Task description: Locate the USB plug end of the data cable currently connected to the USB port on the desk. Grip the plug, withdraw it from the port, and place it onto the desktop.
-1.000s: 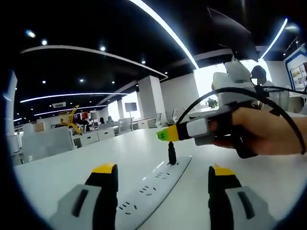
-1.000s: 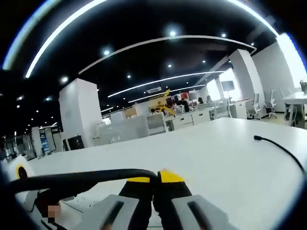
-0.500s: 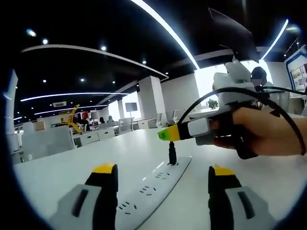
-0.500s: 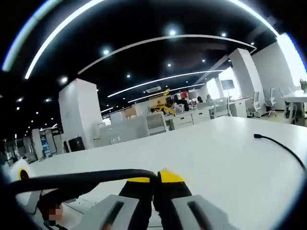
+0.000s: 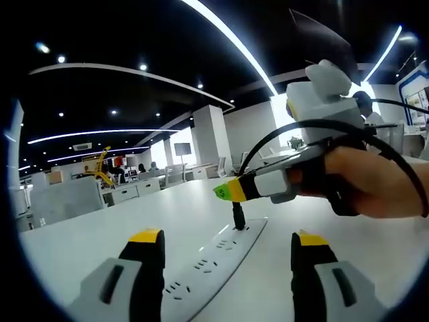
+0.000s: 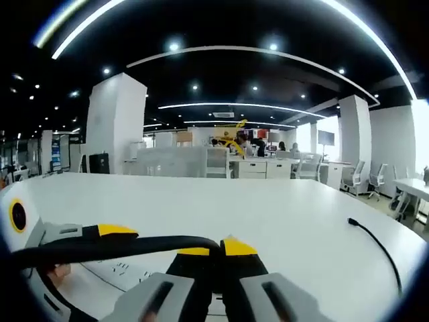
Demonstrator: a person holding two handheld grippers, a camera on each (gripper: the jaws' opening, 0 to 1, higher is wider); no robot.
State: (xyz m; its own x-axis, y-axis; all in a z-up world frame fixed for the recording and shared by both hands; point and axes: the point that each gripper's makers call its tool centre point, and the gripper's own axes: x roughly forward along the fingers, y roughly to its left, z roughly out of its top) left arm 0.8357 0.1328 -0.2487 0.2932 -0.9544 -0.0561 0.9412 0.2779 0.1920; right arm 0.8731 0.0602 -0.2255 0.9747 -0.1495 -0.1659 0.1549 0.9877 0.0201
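Here the right gripper (image 5: 231, 190) pinches the USB plug (image 5: 237, 216) above the power strip (image 5: 214, 258), left gripper (image 5: 220, 245) spread.

The left hand-held gripper (image 5: 221, 245) points forward, its yellow-tipped jaws spread wide apart. The right hand-held gripper (image 5: 228, 190) reaches in from the right of the left gripper view, angled downward in a person's hand (image 5: 375, 181), its jaws pressed together in the right gripper view.
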